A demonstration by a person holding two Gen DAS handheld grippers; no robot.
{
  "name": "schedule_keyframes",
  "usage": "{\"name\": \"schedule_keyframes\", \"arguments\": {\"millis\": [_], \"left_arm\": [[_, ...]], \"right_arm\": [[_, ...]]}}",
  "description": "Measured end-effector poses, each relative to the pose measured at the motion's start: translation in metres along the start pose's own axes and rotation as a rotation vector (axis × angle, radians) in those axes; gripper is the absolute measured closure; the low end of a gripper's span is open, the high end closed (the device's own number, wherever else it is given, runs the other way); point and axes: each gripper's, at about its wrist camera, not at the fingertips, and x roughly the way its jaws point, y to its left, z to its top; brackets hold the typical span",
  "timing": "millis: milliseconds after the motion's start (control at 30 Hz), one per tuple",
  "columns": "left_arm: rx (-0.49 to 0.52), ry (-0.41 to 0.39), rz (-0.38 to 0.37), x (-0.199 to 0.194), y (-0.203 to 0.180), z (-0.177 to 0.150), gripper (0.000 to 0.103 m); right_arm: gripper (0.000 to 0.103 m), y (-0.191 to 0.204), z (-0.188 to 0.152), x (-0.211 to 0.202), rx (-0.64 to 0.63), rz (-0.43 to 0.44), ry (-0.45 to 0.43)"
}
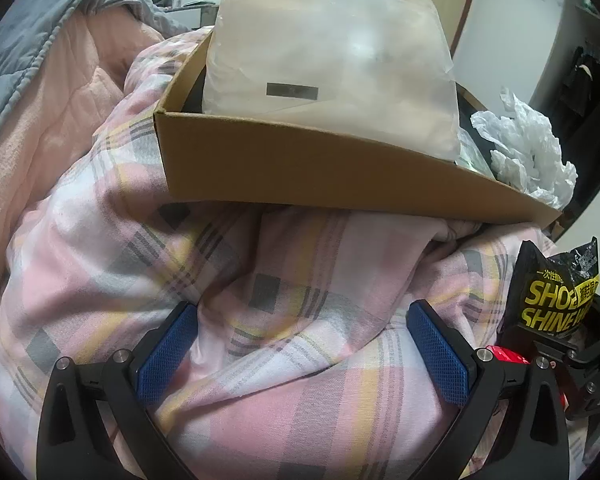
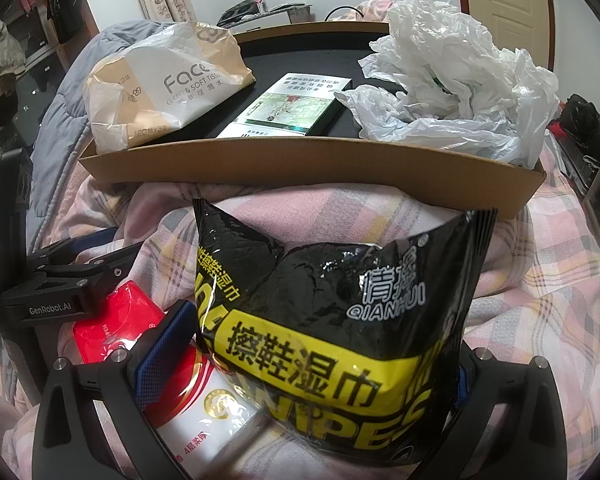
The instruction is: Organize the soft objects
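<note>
My right gripper point(image 2: 312, 368) is shut on a black and yellow shoe wipes pack point(image 2: 332, 312), which stands upright between its blue pads. That pack point(image 1: 556, 292) also shows at the right edge of the left wrist view. A red and white tissue pack point(image 2: 204, 400) lies on the bedding under it. My left gripper point(image 1: 300, 356) is open over the pink plaid blanket point(image 1: 260, 264), with nothing between its fingers. Ahead stands a shallow cardboard box point(image 2: 312, 168) holding a Face tissue pack point(image 2: 168, 88), a flat green and white carton point(image 2: 288, 108) and a crumpled white plastic bag point(image 2: 452, 80).
The cardboard box point(image 1: 300, 176) rests on the rumpled blanket. A grey and pink quilt point(image 1: 40, 60) is heaped at the left. A desk with a bottle point(image 2: 260, 0) stands behind, and a door point(image 2: 500, 4) at the far right. The left gripper point(image 2: 112, 252) sits left of the wipes pack.
</note>
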Motion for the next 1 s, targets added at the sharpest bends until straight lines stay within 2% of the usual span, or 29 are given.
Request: {"name": "schedule_keyframes", "arguments": {"millis": [1000], "left_arm": [[-0.009, 0.0, -0.011, 0.002, 0.0046, -0.0001, 0.0]], "right_arm": [[0.0, 0.003, -0.0017, 0.0012, 0.002, 0.002, -0.005]]}}
